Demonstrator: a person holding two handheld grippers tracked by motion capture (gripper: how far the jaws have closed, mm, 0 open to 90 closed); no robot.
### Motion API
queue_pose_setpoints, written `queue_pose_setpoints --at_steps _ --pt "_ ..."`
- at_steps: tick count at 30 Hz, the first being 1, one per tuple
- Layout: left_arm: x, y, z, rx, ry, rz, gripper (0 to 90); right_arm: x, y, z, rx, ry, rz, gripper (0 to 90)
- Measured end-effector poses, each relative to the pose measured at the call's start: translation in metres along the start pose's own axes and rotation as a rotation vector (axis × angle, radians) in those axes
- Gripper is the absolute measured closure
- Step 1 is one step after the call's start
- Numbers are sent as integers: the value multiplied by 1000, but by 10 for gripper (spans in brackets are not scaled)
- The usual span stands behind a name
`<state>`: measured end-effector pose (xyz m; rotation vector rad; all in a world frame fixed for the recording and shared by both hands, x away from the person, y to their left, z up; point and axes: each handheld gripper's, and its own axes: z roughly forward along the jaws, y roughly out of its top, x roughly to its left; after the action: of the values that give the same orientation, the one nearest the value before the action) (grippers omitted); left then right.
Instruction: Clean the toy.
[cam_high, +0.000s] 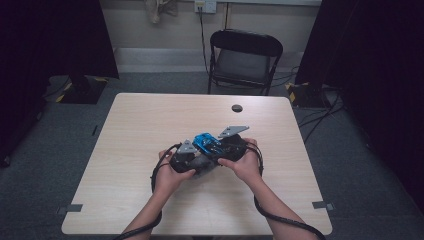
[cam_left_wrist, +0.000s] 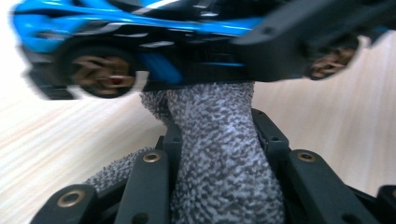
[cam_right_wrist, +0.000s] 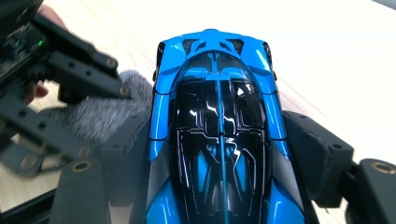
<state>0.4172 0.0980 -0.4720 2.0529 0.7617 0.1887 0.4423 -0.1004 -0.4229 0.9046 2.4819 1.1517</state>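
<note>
While the right gripper (cam_right_wrist: 219, 186) pinches the blue toy car (cam_right_wrist: 217, 126) by its sides above the table (cam_high: 150, 125), the left gripper (cam_left_wrist: 219, 158), clamped on a grey cloth (cam_left_wrist: 219, 154), presses it under the car, seemingly mid-wipe, needing gentle strokes next.

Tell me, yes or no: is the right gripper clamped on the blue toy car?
Yes, the right gripper has its fingers pressed against both flanks of the blue toy car.
</note>
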Motion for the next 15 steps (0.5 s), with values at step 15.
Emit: queue_pose_setpoints --at_steps 15 --pt "-33 1 12 26 -122 54 643 -4 -1 4 1 -11 14 279"
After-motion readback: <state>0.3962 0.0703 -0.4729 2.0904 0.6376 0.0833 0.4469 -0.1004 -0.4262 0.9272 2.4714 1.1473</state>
